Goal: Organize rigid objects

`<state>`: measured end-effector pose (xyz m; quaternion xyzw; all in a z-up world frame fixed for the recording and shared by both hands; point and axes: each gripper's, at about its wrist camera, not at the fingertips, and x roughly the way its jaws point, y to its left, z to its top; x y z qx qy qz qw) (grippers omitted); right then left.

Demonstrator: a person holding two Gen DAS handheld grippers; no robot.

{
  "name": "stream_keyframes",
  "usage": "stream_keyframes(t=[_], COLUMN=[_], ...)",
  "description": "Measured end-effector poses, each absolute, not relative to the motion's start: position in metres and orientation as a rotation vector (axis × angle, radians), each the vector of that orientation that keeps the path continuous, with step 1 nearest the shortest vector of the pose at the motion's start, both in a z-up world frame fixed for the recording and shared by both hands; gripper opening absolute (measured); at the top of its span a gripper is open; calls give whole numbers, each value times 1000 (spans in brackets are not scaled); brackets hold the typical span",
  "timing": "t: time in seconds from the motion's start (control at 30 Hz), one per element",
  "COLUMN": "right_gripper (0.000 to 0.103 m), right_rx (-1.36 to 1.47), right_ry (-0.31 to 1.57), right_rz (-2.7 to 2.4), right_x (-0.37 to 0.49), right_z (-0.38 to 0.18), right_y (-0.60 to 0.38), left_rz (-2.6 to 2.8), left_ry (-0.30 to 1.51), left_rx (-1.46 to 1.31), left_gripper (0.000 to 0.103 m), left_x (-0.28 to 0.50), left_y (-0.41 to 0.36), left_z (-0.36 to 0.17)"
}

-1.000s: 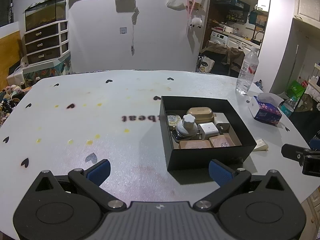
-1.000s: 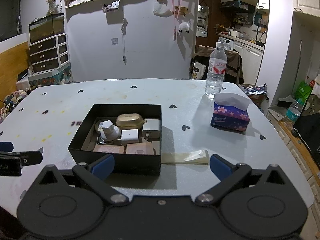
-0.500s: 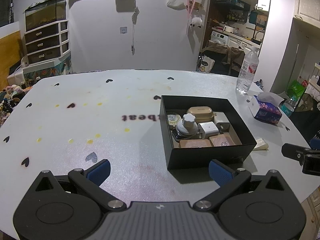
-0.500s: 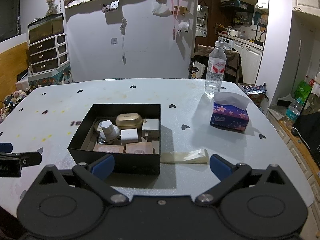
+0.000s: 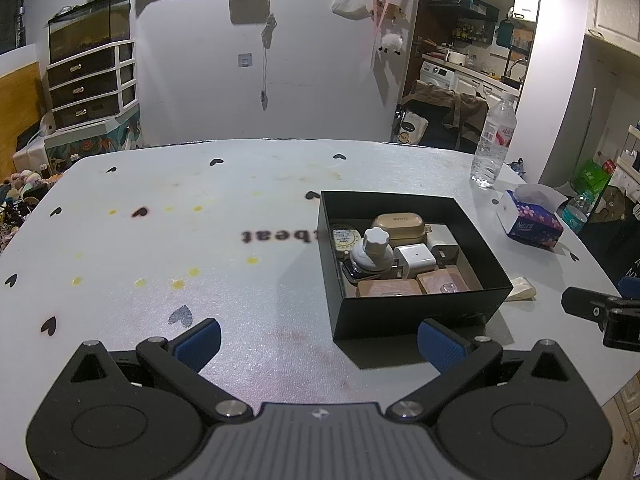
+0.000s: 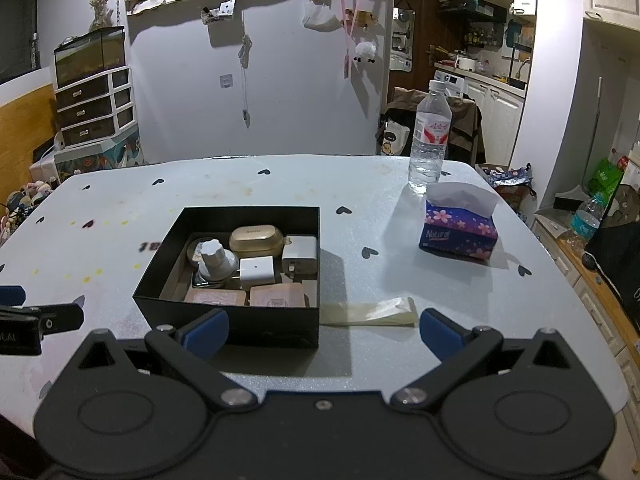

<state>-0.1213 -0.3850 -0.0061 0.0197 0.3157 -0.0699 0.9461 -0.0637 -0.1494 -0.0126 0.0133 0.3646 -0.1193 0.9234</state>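
A black open box stands on the white table and holds several small items: a gold case, a white knob-topped jar, white chargers and two pink flat packs. My left gripper hovers open just short of the box's near left corner, nothing between its fingers. My right gripper is open too, its left pad level with the box's near wall. Each gripper's tip shows at the edge of the other view.
A cream wrapper lies right of the box. A purple tissue box and a water bottle stand at the table's right side. The table edge runs close on the right.
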Motion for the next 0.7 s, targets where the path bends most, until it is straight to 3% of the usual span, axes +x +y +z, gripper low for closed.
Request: stream_keyframes(t=[0.7], right_gripper=[103], right_rx=[40], right_ry=[644], right_rz=[-142], right_x=[-121], right_z=[-6], right_y=[-385], left_rz=[-245], left_ry=[749], left_rx=[28], left_gripper=[103], left_x=[-62], left_y=[-150], left_z=[-12])
